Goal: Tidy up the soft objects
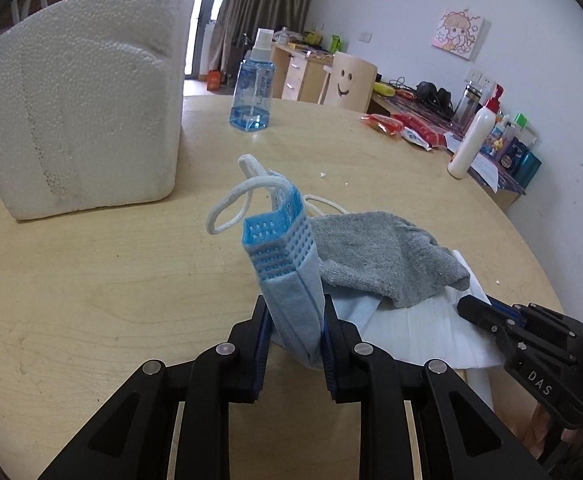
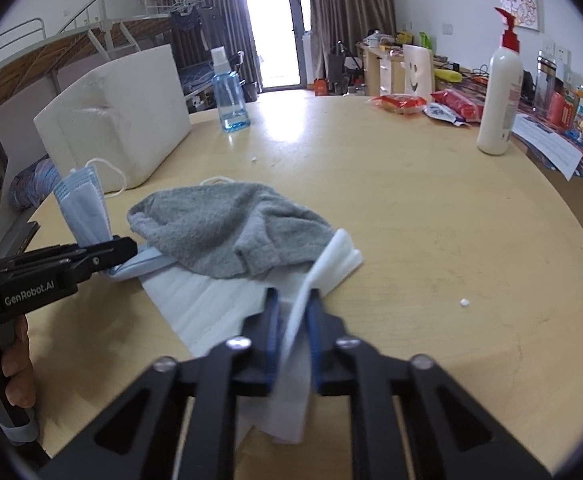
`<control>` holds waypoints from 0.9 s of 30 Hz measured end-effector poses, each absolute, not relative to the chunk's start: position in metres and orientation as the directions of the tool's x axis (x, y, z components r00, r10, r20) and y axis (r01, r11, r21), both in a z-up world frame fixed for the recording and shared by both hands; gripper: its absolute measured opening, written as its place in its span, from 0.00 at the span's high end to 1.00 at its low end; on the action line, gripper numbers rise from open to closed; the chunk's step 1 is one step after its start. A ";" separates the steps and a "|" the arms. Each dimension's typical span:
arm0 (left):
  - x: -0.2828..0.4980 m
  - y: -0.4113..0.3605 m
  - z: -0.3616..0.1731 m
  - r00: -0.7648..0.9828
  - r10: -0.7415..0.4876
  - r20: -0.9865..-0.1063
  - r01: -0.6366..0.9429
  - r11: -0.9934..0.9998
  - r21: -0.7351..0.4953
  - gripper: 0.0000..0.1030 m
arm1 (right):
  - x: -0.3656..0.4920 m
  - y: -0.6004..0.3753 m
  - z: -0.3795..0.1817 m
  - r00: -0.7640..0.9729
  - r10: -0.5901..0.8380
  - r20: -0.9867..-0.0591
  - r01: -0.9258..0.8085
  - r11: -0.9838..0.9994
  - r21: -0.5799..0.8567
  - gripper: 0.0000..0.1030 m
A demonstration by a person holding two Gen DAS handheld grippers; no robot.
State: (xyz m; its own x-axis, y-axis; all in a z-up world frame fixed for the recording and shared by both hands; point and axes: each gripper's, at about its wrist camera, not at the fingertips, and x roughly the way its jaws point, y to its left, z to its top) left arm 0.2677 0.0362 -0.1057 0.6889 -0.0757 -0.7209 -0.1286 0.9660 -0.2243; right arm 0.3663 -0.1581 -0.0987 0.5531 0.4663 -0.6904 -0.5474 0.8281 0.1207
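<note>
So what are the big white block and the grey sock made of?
White block: looks like foam, probably polystyrene; matte, with a beaded, pebbly surface. Grey sock: seems to be fuzzy knitted cloth, soft and limp, lying crumpled over the mask.

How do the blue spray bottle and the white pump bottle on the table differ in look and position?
The spray bottle is clear blue plastic with a white spray top; the pump bottle is opaque white with a red pump head. The spray bottle holds only a little liquid at its bottom; the pump bottle's contents cannot be seen. The spray bottle stands beside the foam block, the pump bottle near the table's opposite edge. Both stand upright and untouched.
</note>
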 end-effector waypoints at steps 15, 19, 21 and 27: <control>0.256 0.047 -0.093 0.742 -0.030 -0.670 -0.142 0.969 -0.201 0.80 | 0.371 -0.182 -0.076 0.607 0.497 -0.620 -0.500 0.845 0.188 0.94; 0.251 0.053 -0.086 0.757 -0.001 -0.653 -0.163 0.968 -0.189 0.80 | 0.370 -0.191 -0.068 0.635 0.488 -0.599 -0.476 0.858 0.194 0.94; 0.248 0.058 -0.083 0.767 0.018 -0.642 -0.177 0.967 -0.185 0.80 | 0.369 -0.194 -0.065 0.645 0.486 -0.590 -0.472 0.860 0.193 0.94; 0.244 0.063 -0.087 0.763 0.033 -0.646 -0.190 0.966 -0.175 0.86 | 0.367 -0.187 -0.078 0.610 0.435 -0.662 -0.450 0.878 0.162 0.86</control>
